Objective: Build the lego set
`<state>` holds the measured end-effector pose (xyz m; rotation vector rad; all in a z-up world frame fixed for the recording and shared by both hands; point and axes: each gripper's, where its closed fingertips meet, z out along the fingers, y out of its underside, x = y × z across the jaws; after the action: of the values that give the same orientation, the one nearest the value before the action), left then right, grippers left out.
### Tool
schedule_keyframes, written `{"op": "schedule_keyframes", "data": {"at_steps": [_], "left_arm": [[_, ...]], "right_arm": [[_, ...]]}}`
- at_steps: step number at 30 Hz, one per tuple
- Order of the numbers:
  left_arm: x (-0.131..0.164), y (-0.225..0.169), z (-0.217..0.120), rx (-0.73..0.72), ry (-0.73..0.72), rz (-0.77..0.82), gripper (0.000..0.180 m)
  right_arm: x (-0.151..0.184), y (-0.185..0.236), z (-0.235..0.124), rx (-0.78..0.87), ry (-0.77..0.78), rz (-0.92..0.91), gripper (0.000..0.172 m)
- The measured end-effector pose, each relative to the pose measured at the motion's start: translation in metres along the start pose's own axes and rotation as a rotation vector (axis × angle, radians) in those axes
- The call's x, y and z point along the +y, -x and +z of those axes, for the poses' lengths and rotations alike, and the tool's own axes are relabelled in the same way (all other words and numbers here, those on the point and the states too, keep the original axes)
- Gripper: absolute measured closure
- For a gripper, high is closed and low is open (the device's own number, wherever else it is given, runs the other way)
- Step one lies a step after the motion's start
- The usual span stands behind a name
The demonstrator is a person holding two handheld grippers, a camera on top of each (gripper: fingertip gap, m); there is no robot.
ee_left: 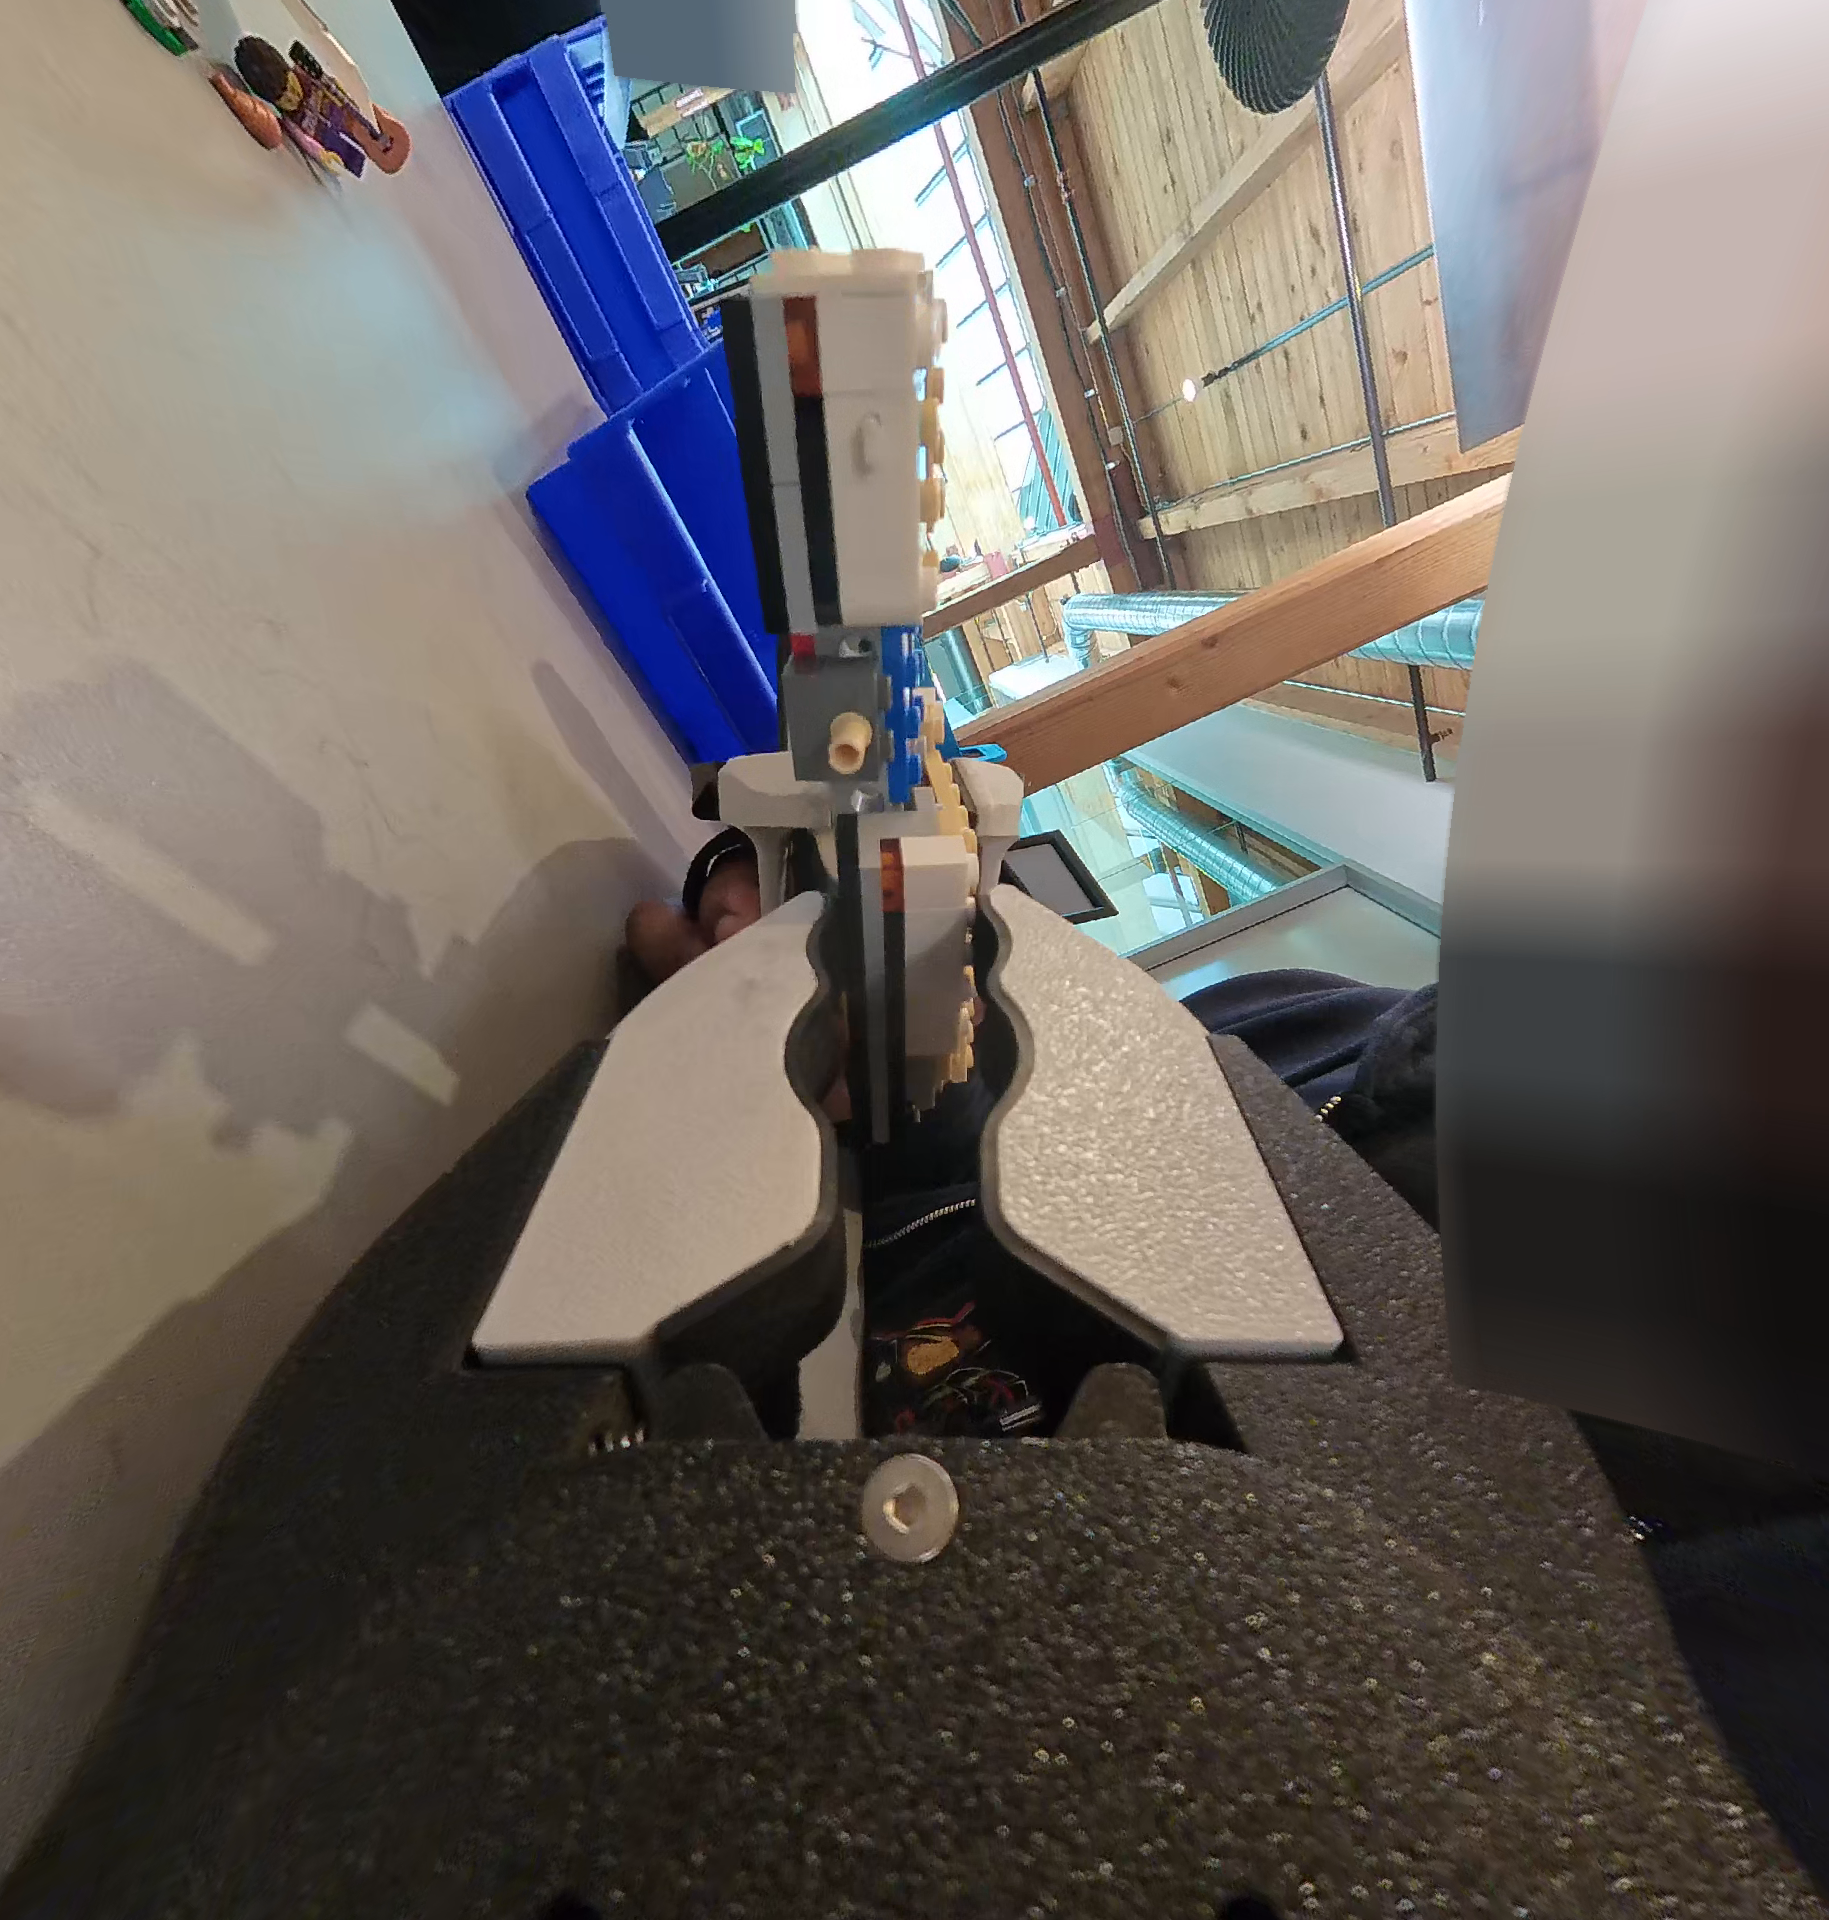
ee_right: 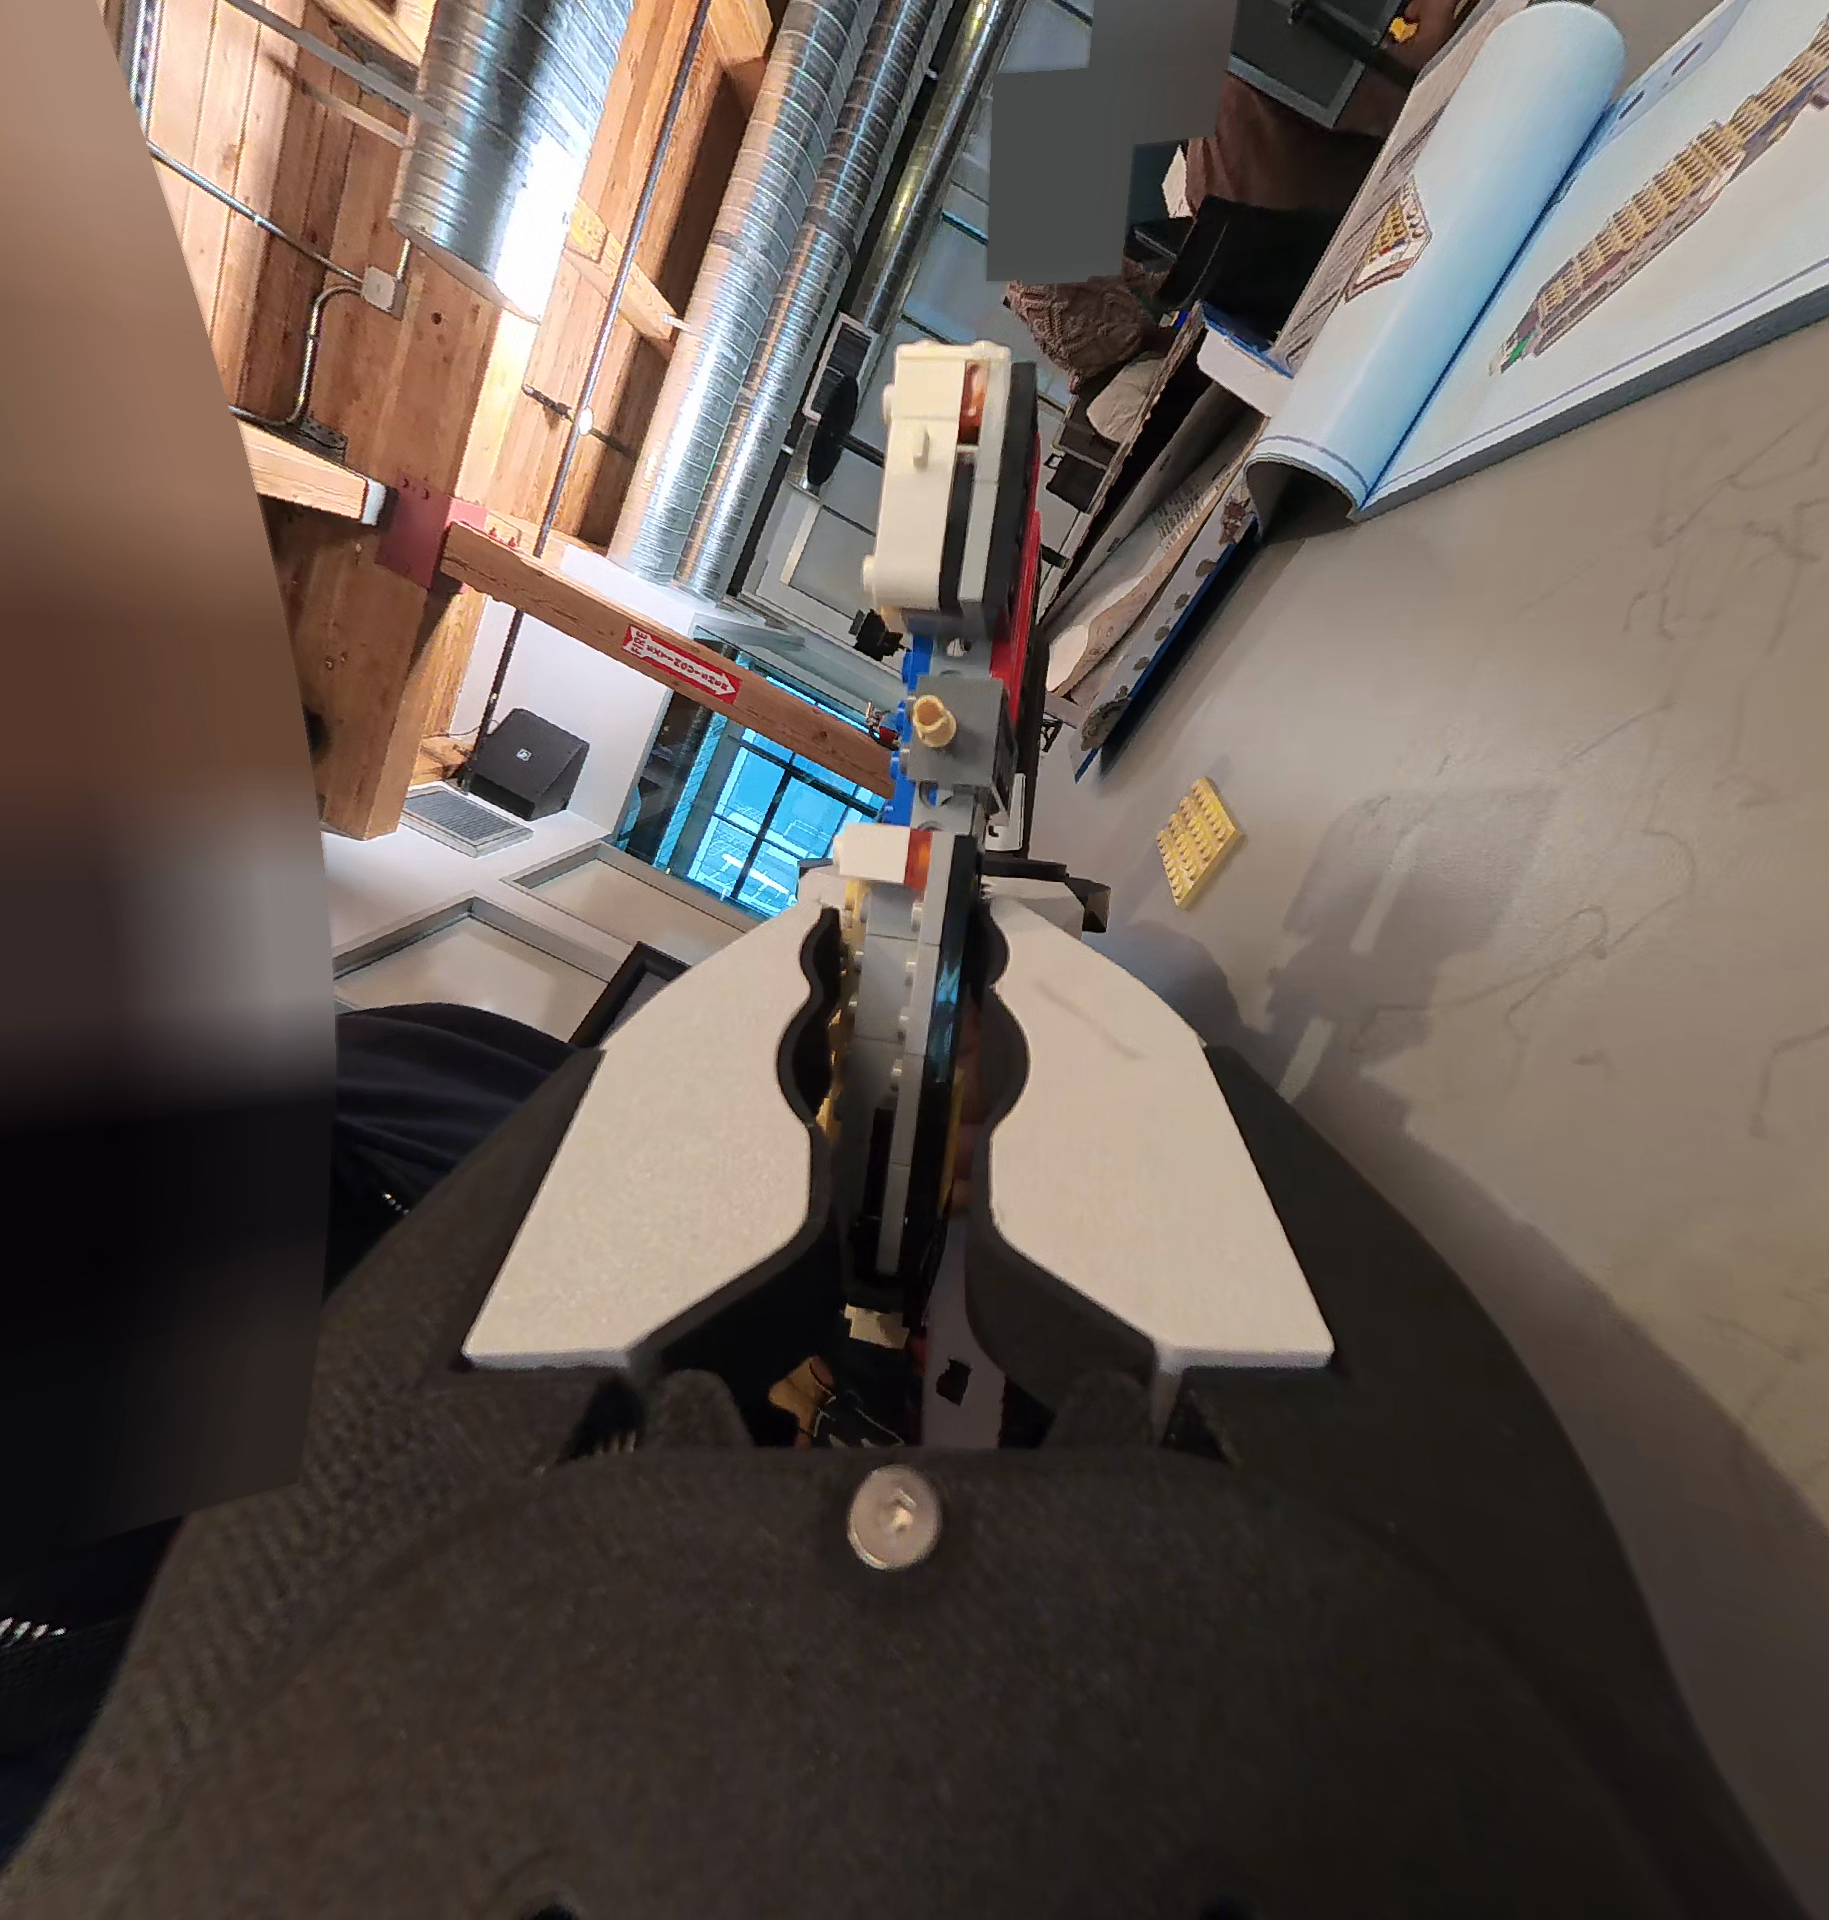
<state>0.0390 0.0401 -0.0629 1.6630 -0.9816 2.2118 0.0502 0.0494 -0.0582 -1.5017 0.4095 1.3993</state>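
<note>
**Inspector A:** Left claw (ee_left: 905, 966): status?

**Inspector B:** Pinching a brick-built model (ee_left: 848, 457). Both grey fingers (ee_left: 1107, 1091) close on its lower end, a stack of black, grey and white plates with tan studs. The model runs toward twelve o'clock out of the claw: a grey block with a tan peg, blue plates, then a long white section edged in black.

**Inspector A:** Right claw (ee_right: 905, 966)?

**Inspector B:** Also clamped on the brick-built model (ee_right: 941, 488), at its opposite end. In the left wrist view its pale fingertips show gripping the model just above the left claw's tips. Contact of each pad on the far side I cannot confirm.

**Inspector A:** Location of the model?

**Inspector B:** Held between the two claws, off the bench (ee_right: 1512, 935). The bench surface lies at three o'clock in the right wrist view and nine o'clock in the left.

**Inspector A:** Surroundings?

**Inspector B:** A yellow studded plate (ee_right: 1201, 844) lies on the bench at two o'clock of the right claw, well apart. An open instruction booklet (ee_right: 1575, 260) lies farther off at one o'clock. Blue bins (ee_left: 619, 343) stand at eleven o'clock of the left claw, a small toy figure (ee_left: 312, 104) beyond them.
</note>
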Motion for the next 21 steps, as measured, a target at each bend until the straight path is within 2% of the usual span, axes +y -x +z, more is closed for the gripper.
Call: {"op": "schedule_keyframes", "data": {"at_steps": [21], "left_arm": [[-0.0027, -0.002, -0.0016, 0.021, -0.017, -0.017, 0.158]], "right_arm": [[-0.0041, 0.0013, 0.0, -0.026, -0.035, 0.037, 0.148]]}}
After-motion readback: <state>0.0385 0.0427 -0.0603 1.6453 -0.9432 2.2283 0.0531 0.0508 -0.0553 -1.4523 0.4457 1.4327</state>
